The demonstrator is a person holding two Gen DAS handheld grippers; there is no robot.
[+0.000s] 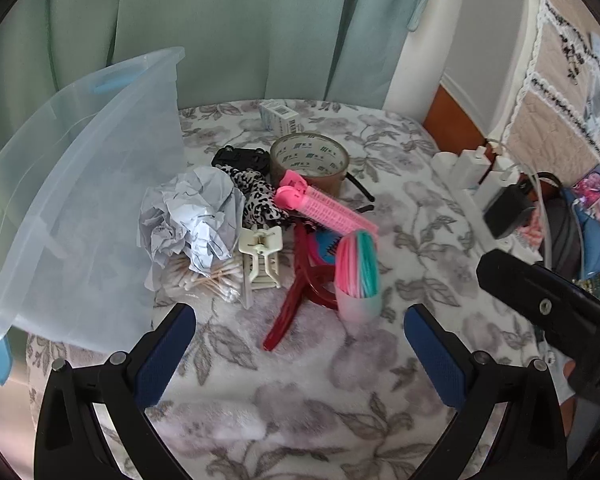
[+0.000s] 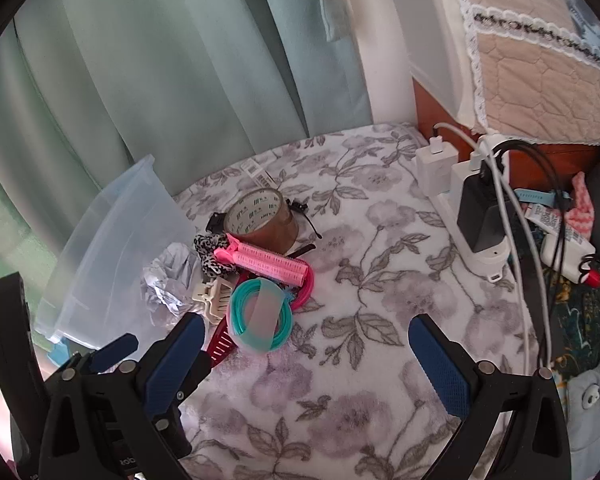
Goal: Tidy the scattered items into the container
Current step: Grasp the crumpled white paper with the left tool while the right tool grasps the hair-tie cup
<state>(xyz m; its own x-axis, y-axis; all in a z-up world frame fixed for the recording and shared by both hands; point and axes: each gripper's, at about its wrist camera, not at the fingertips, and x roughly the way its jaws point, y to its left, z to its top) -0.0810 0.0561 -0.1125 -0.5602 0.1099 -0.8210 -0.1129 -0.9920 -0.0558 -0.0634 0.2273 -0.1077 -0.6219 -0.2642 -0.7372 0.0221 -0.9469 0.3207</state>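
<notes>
Both grippers, left gripper (image 1: 300, 326) and right gripper (image 2: 306, 336), are hovering wide open, holding nothing. The scattered clutter, including a brown tape roll (image 1: 310, 160), is lying mid-blanket beside the translucent blue plastic container (image 1: 80, 200) at the floral blanket's (image 1: 300, 400) left edge.

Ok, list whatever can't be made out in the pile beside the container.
- Black item, left wrist view: mostly hidden behind the tape roll and leopard scrunchie; unidentifiable.
- Blue comb-like item, left wrist view: covered by the pink roller clip and hair-tie cup.
- Small box: print too small to read.
</notes>
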